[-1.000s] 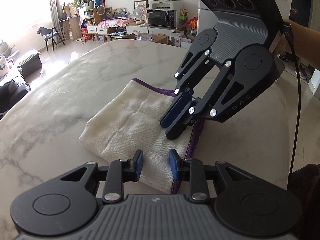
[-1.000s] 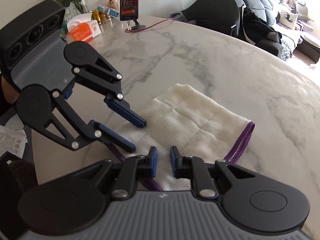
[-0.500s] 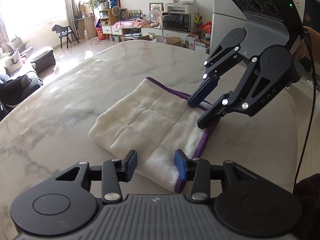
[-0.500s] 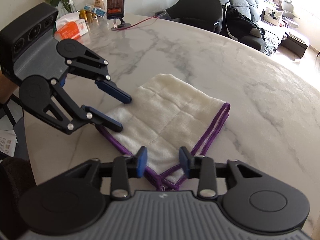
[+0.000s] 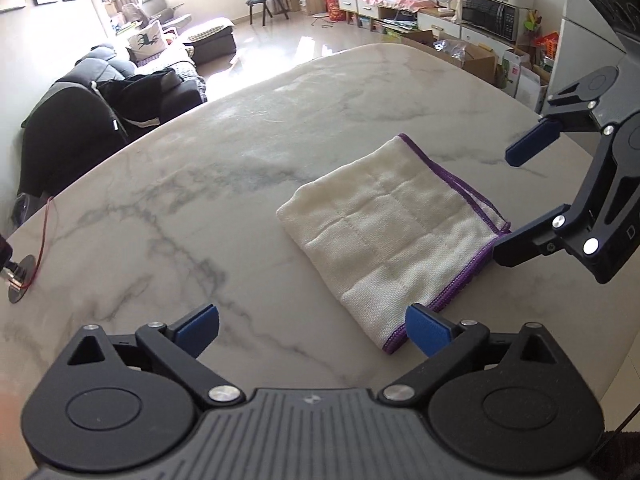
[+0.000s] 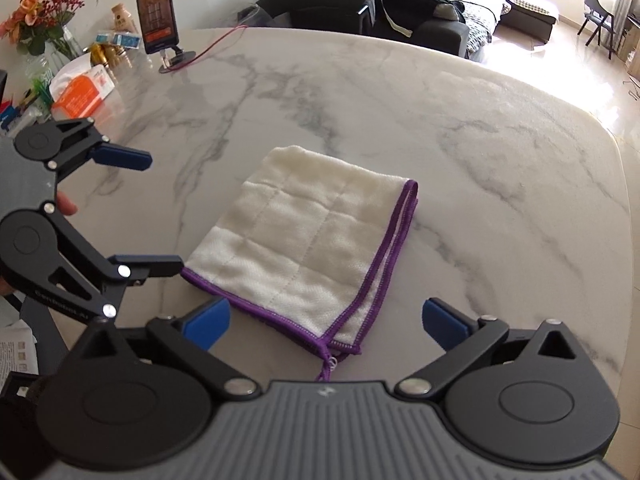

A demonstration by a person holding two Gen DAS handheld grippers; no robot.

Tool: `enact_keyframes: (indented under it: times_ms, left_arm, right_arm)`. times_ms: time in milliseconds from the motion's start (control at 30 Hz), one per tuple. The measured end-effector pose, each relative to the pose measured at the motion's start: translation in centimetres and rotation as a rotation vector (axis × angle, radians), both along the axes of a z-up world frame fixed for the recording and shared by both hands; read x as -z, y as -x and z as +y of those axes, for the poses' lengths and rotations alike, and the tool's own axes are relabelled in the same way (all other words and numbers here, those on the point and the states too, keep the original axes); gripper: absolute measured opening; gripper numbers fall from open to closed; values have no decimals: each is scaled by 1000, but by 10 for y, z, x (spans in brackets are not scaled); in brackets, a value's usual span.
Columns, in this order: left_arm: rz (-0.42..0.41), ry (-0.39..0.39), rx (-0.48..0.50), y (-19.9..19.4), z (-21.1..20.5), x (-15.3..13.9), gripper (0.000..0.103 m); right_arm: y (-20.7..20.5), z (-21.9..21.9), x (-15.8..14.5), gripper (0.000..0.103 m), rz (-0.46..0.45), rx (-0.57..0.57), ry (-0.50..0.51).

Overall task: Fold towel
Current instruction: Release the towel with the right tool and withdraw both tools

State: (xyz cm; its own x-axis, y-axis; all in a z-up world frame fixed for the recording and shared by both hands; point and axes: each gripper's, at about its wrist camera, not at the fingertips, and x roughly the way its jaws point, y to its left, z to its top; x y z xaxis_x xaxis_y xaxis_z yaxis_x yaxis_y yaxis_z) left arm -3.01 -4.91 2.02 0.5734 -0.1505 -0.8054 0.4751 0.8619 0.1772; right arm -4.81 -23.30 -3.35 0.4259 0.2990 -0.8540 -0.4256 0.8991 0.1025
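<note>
A cream towel with purple edging lies flat on the marble table, folded into a small rectangle. My left gripper is open wide and holds nothing, and the towel's near corner lies beside its right finger. My right gripper is open too, with its lower finger just off the towel's right corner. In the right wrist view the towel lies ahead of my open right gripper, a purple loop trailing from its near corner. The left gripper stands at the towel's left corner.
A phone on a stand with a red cable, an orange pack and a vase of flowers crowd the table's far left. The stand's round base shows at the left edge. A dark sofa stands beyond the table.
Both grippers have opened wide and drawn back from the towel, which now lies released and flat on the table.
</note>
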Motion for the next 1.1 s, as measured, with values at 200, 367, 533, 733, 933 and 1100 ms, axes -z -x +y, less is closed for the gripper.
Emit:
enact_keyframes:
  times_ms: [200,367,533,733,933,1100]
  left_arm:
    - [35,46,-114,-6,19,-2,100]
    - [37,41,-160,-11,26,1,100]
    - [36,33,-204,-16,32,4,100]
    - [37,33,-239,-22,38,8,100]
    - [34,24,-262,-27,43,10,100]
    - [41,26,-290,-33,49,13,100]
  right_arm:
    - [0,-9,4,103,10,53,51]
    - [-1,-17,3,103,8,88,69]
    - [-6,-25,4,103,14,116,81]
    - [-12,-33,5,103,13,147,90]
    - [-17,-38,9,103,22,158,96]
    - [-22,-41,12,103,25,169,101]
